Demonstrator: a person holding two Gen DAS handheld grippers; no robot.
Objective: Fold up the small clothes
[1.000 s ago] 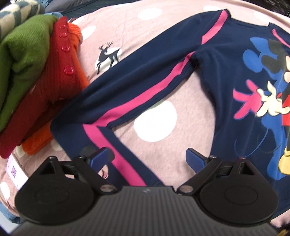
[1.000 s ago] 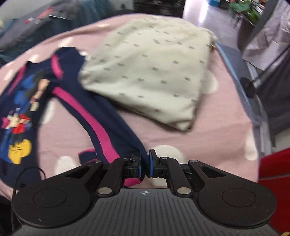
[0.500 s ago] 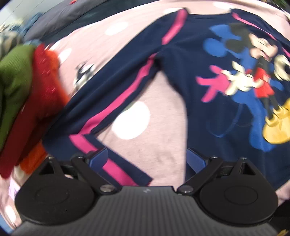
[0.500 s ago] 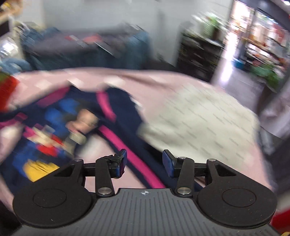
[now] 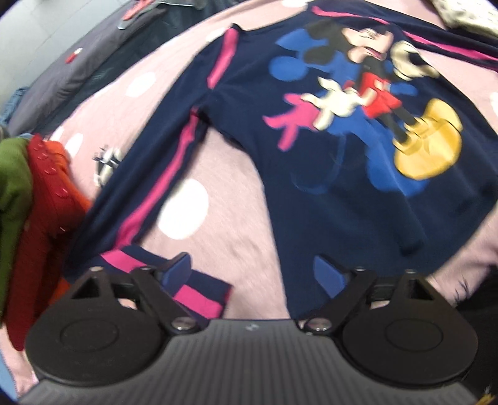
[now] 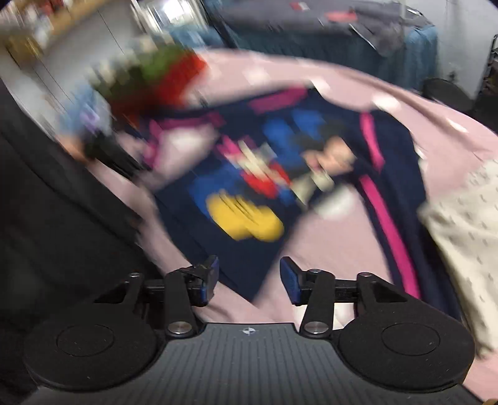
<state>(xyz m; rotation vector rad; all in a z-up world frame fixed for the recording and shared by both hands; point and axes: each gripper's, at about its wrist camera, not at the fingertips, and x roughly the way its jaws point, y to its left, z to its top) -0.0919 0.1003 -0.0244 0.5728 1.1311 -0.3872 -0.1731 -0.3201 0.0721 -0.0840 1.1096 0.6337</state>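
Left wrist view, nearest first: the left tool (image 5: 252,268) hangs with its jaws apart and closing, nothing pinched between them; only pink cloth lies in the gap. Its left finger (image 5: 177,269) sits over the turned-back cuff (image 5: 199,293) of a navy sleeve with a pink stripe, though whether it touches the fabric I cannot tell. Beyond, the navy sweatshirt (image 5: 342,187) lies face up and spread on the pink spotted bedcover (image 5: 236,236), cartoon print showing, the near sleeve (image 5: 162,190) stretched out toward a pile of folded clothes (image 5: 34,199) in green, red and orange at the left edge. At the top right, a corner of a pale patterned garment (image 5: 467,15) is cut off by the frame.

Right wrist view: the right tool (image 6: 249,277) is released too, its jaws closing on nothing, poised over the sweatshirt's bottom hem (image 6: 249,271). Farther off, the other striped sleeve (image 6: 389,224) runs alongside the pale garment.

By my reading, the sweatshirt is laid out flat but not yet folded; apart from the turned cuff, both sleeves and the body remain to be folded, while the pile at the side looks finished.

Motion blur smears most of the right view, so the print, the pile and the dark shape at its left are hard to make out.
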